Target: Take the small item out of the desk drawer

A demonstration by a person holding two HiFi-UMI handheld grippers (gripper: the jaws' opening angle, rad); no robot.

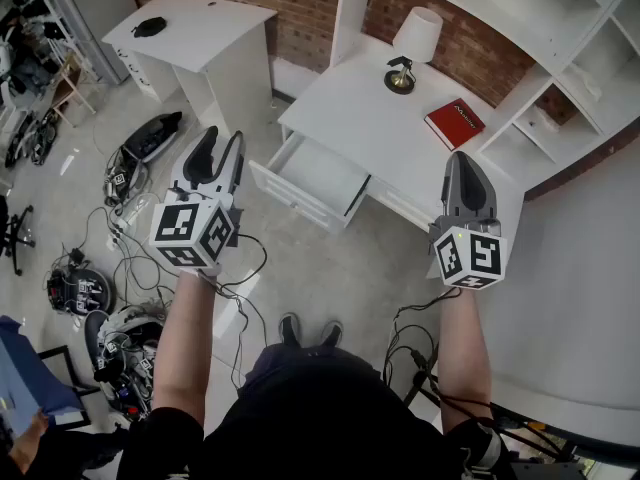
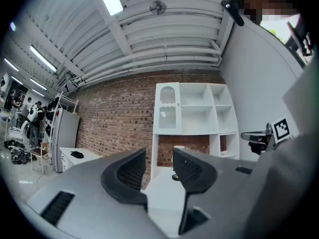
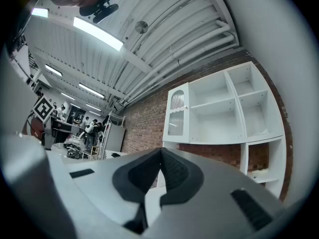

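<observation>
The white desk [image 1: 370,108] stands ahead of me with its left drawer [image 1: 322,180] pulled open. The drawer's inside looks white, and I can make out no small item in it. My left gripper [image 1: 221,148] hovers in the air left of the drawer, well short of it. Its jaws are open with nothing between them, as the left gripper view shows [image 2: 159,156]. My right gripper [image 1: 463,160] is held up over the desk's right front corner, shut and empty [image 3: 160,153].
A table lamp [image 1: 412,40] and a red book [image 1: 454,123] sit on the desk top. White shelves [image 1: 565,48] rise behind and to the right. A second white desk [image 1: 195,28] stands at the back left. Cables and gear [image 1: 125,183] litter the floor on the left.
</observation>
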